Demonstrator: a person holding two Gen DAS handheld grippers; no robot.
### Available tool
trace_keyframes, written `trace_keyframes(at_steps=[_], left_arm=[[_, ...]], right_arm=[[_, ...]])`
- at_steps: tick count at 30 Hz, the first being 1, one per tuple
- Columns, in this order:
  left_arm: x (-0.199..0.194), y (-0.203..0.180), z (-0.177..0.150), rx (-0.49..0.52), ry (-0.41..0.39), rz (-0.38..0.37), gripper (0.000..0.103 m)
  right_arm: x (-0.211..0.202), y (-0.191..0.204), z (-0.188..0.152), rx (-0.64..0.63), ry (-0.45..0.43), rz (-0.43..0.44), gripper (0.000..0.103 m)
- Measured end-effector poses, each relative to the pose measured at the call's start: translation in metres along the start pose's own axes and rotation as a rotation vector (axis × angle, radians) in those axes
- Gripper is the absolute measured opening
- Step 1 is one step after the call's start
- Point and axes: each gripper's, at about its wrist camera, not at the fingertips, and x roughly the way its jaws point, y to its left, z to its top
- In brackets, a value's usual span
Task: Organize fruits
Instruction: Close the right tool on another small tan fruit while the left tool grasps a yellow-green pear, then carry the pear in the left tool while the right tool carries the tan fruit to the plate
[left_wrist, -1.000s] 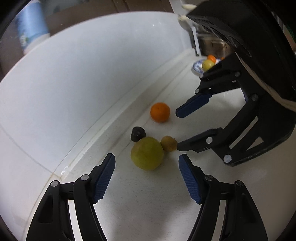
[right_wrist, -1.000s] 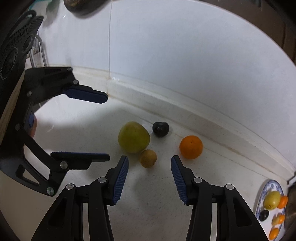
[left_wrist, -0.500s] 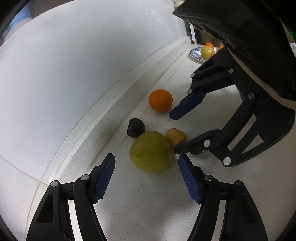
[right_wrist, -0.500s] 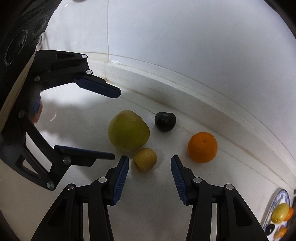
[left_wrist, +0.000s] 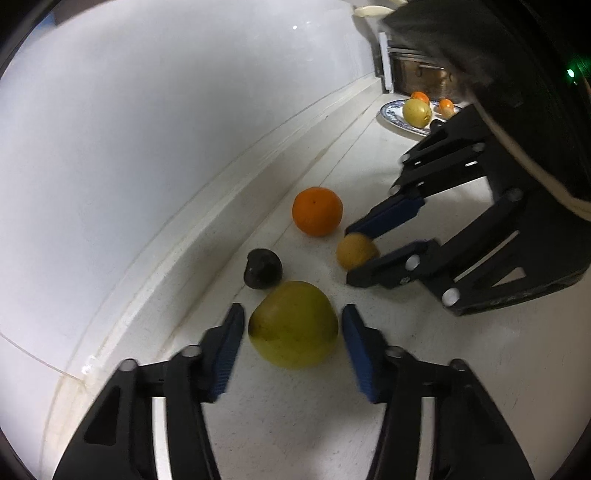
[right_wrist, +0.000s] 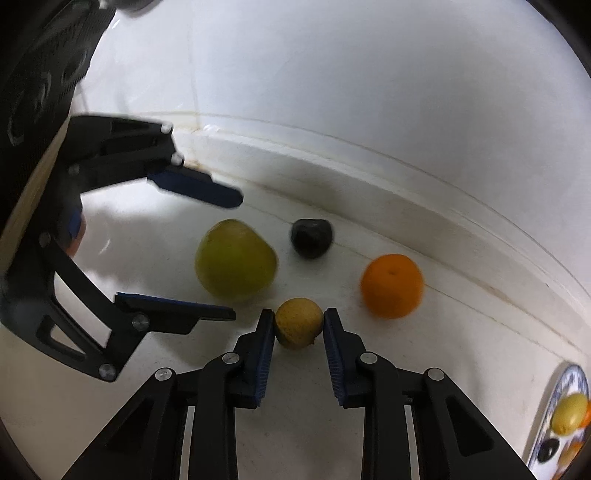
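On the white counter (left_wrist: 424, 369) lie a large green fruit (left_wrist: 293, 325), a small yellow-brown fruit (right_wrist: 298, 323), an orange (left_wrist: 317, 210) and a dark fruit (left_wrist: 263, 273). My left gripper (left_wrist: 292, 310) straddles the green fruit; its jaws are closing, and the pads stand just off the fruit's sides. My right gripper (right_wrist: 299, 314) is shut on the small yellow-brown fruit, with both pads against it as it rests on the counter. In the right wrist view the green fruit (right_wrist: 236, 258) sits between the left gripper's (right_wrist: 233, 255) fingers.
A white wall with a raised ledge (left_wrist: 207, 236) runs just behind the fruits. A blue-patterned plate (left_wrist: 391, 114) with several fruits stands far along the counter; its rim (right_wrist: 572, 380) shows at the right wrist view's lower right. A metal pot (left_wrist: 417, 70) stands beyond it.
Both grippers came forward and down onto the fruits. The left jaws narrowed around the green fruit. The right jaws shut on the small yellow-brown fruit.
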Motion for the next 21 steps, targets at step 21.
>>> trace_keyframes(at_steps=[21], left_arm=[[-0.056, -0.017, 0.002, -0.371, -0.101, 0.050, 0.049]], right_arm=[[-0.071, -0.007, -0.032, 0.251, -0.134, -0.079, 0.028]])
